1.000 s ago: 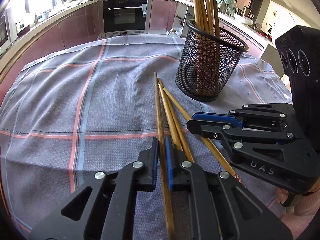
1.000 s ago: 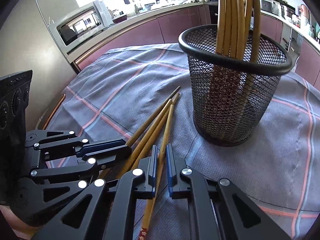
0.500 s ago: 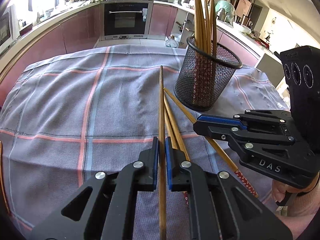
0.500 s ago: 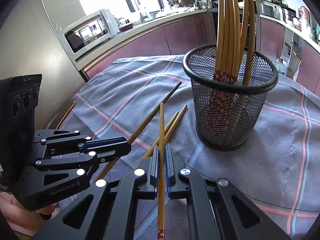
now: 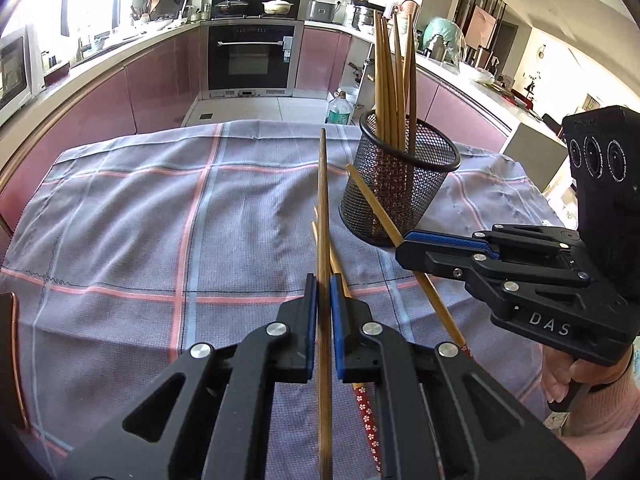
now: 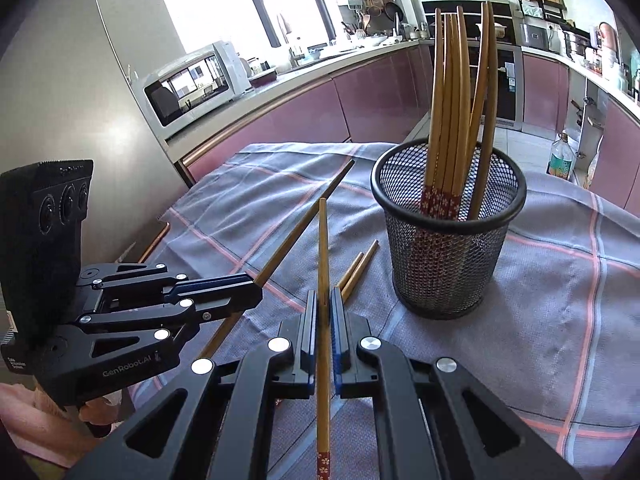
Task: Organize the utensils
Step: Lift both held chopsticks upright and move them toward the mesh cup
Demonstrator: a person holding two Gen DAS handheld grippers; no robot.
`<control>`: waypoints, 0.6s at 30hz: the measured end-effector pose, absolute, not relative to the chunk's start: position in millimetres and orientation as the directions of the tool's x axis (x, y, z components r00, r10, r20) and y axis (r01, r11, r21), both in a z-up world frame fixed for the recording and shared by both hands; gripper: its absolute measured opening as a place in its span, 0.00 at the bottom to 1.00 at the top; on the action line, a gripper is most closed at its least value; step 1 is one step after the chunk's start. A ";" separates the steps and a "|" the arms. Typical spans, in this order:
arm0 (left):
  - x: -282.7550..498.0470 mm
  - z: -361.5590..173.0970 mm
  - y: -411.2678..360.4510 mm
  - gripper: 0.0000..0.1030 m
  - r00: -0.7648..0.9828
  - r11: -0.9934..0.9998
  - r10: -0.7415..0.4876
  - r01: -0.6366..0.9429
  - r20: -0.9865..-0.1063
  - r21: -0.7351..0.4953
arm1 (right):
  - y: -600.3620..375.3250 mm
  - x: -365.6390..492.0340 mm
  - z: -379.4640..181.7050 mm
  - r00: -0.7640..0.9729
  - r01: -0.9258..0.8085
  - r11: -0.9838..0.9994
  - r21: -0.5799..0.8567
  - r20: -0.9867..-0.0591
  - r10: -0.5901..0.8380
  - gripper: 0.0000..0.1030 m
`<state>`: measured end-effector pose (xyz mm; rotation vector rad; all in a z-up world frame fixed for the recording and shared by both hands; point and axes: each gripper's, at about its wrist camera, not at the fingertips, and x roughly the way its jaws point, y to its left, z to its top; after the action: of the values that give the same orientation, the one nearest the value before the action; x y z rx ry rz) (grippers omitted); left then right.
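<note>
My left gripper (image 5: pixel 324 284) is shut on a bamboo chopstick (image 5: pixel 322 200) held clear of the cloth, its tip pointing away. My right gripper (image 6: pixel 325 296) is shut on a second chopstick (image 6: pixel 323 248), whose red-patterned end shows below the jaws. Each gripper appears in the other's view: the right gripper (image 5: pixel 402 242) with its chopstick (image 5: pixel 370 202), the left gripper (image 6: pixel 256 290) with its chopstick (image 6: pixel 296 232). Two more chopsticks (image 6: pixel 358 270) lie on the cloth between the grippers. A black mesh holder (image 6: pixel 448 256) stands just beyond, with several chopsticks upright in it.
A grey plaid cloth (image 5: pixel 160 220) covers the table, whose far edge drops to the kitchen floor. Pink cabinets and an oven (image 5: pixel 252 60) stand behind. A microwave (image 6: pixel 192 80) sits on the counter. A hand (image 5: pixel 576 384) grips the right tool.
Both grippers have risen, each carrying its chopstick up off the cloth. The holder and the two loose chopsticks now sit farther below and ahead.
</note>
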<state>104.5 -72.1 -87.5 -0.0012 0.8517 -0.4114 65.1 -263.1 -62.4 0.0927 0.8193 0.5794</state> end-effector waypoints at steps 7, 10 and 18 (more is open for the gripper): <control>100.4 -76.7 -70.6 0.07 0.604 0.919 -0.363 0.359 -0.710 -0.165 | -269.5 60.9 -51.9 0.562 -0.454 0.840 0.297 -0.637 0.528 0.05; 98.0 -72.6 -70.3 0.07 0.613 0.918 -0.367 0.361 -0.700 -0.166 | -270.5 59.4 -46.9 0.573 -0.455 0.840 0.294 -0.626 0.530 0.05; 95.3 -61.5 -70.9 0.07 0.630 0.914 -0.379 0.368 -0.678 -0.170 | -275.4 56.9 -35.4 0.601 -0.454 0.843 0.287 -0.600 0.528 0.05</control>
<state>95.3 -70.9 -61.5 -0.0157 0.7796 -0.4279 56.8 -275.4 -35.5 0.1089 0.7305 0.5701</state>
